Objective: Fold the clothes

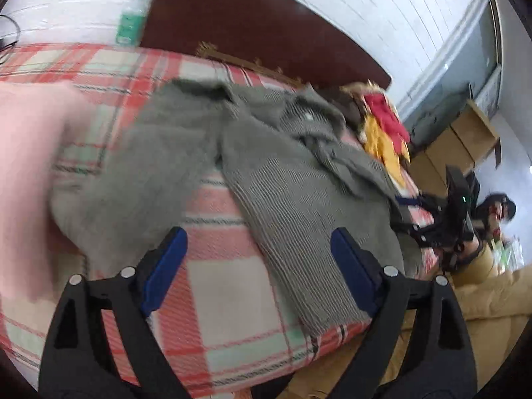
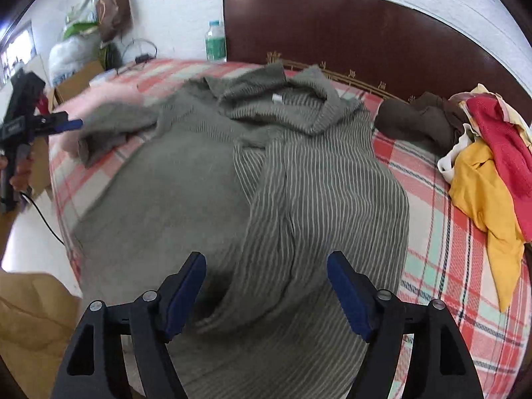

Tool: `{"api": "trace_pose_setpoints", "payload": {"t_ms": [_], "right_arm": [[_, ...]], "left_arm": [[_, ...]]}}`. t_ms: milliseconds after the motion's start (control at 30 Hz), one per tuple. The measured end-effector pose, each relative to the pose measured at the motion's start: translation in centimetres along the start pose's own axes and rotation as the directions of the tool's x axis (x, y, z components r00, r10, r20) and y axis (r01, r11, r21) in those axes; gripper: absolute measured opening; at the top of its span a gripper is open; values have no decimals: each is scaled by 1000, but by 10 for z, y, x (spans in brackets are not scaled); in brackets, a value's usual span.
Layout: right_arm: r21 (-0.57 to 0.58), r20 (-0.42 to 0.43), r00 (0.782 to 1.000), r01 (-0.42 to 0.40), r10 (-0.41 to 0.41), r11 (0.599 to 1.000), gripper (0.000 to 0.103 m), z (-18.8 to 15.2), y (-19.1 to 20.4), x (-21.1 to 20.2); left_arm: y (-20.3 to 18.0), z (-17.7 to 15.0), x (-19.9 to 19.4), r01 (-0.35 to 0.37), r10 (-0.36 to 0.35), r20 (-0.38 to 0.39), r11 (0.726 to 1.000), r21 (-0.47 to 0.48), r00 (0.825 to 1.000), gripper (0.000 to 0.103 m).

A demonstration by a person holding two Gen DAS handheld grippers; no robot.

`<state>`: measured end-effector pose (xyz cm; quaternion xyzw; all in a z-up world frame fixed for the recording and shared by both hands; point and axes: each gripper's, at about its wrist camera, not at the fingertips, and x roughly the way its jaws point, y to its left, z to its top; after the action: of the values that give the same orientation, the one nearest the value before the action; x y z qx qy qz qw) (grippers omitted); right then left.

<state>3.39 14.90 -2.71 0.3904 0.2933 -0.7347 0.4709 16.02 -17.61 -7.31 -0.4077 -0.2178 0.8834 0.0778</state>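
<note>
Both your left gripper [image 1: 259, 276] and right gripper [image 2: 266, 294] stand apart, empty, above the sweater [image 2: 266, 173] spread across the bed [image 2: 442, 242] for folding.

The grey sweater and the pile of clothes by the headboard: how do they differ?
The grey sweater is one large ribbed garment, spread across the middle of the bed; the pile of clothes is several crumpled pieces, red, yellow and brown, heaped at the edge. Both lie on the plaid bedsheet.
</note>
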Motion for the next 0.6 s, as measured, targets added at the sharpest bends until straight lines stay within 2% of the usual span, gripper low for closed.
{"api": "trace_pose_setpoints", "payload": {"t_ms": [67,100,133,167,200,267,333,367,400,467,600], "right_arm": [[-2,-49,999,-3,2,1000,63,-9,-5,9],[8,-64,998,-13,14,1000,44,-12,-10,13],[21,-65,998,-17,19,1000,29,-13,-17,13],[31,-56,998,-14,16,999,25,-13,-23,11],[42,-48,999,-11,13,999,17,-12,-30,8],[63,-30,1000,-6,8,998,13,-12,-43,3],[94,7,1000,24,-24,995,11,-7,-61,-9],[107,26,999,42,-45,993,11,-4,-68,-17],[108,44,996,71,-77,992,11,-1,-74,-26],[109,73,987,132,-140,985,11,4,-83,-42],[121,78,959,260,-271,958,11,18,-113,-57]], "left_arm": [[-18,-18,29,17,-14,-90,999,30,996,89],[-26,-25,41,15,-9,-130,999,45,992,89],[-31,-30,49,11,-3,-154,998,57,988,89],[-34,-33,54,14,-5,-159,998,57,987,89],[-36,-35,58,19,-11,-159,998,51,987,89],[-38,-36,62,6,1,-146,999,46,989,87],[-38,-34,65,-17,22,-143,999,31,989,65],[-37,-33,66,-30,33,-143,999,23,989,36],[-34,-31,69,-51,52,-147,999,12,988,17],[-24,-27,69,-40,33,-145,998,-48,989,11],[-4,-18,55,-32,18,-100,990,-137,995,8]]}}
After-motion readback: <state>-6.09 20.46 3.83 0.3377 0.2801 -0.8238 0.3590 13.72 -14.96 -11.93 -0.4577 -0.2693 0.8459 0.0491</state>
